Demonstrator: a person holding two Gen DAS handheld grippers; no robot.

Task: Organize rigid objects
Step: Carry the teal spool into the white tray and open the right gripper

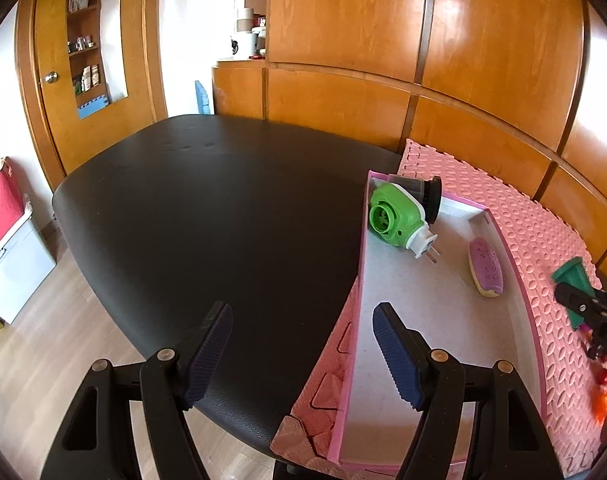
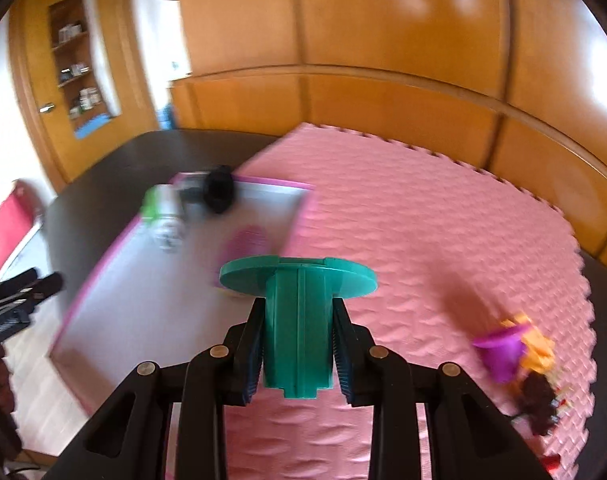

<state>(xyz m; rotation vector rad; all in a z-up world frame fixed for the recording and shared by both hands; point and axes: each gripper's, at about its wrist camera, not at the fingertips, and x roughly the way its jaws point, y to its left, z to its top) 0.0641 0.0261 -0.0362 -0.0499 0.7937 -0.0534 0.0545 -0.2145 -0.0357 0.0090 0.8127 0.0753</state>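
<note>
- Right gripper point(image 2: 298, 348) is clamped on a teal plastic piece point(image 2: 297, 312); both pads press the ribbed stem from either side, and the piece hangs above the pink foam mat point(image 2: 403, 220), near the pink-rimmed tray point(image 2: 103, 272).
- Long axis of the teal plastic piece runs along the fingers, straight away from the wrist camera; its flat round disc end points forward and its notched end sits back between the fingers.
- Left gripper point(image 1: 301, 354) is spread wide with nothing between its blue pads point(image 1: 209, 350); it hovers over the near left wall of the tray, 1 finger above the black table point(image 1: 223, 208), the other above the tray floor.
- In the left wrist view the tray holds 3 things: a green and white plug-in device point(image 1: 395, 216) with its prongs toward the tray's middle, a black cylindrical part point(image 1: 423, 194) touching it in the far corner, and a purple oval item point(image 1: 486, 268) lying apart by the right wall.
- On the mat to the right of the teal plastic piece lies a small heap of toys point(image 2: 519, 356), purple, orange and dark; blur hides their details.
- Wooden wall panels point(image 1: 383, 60) stand behind the table.
</note>
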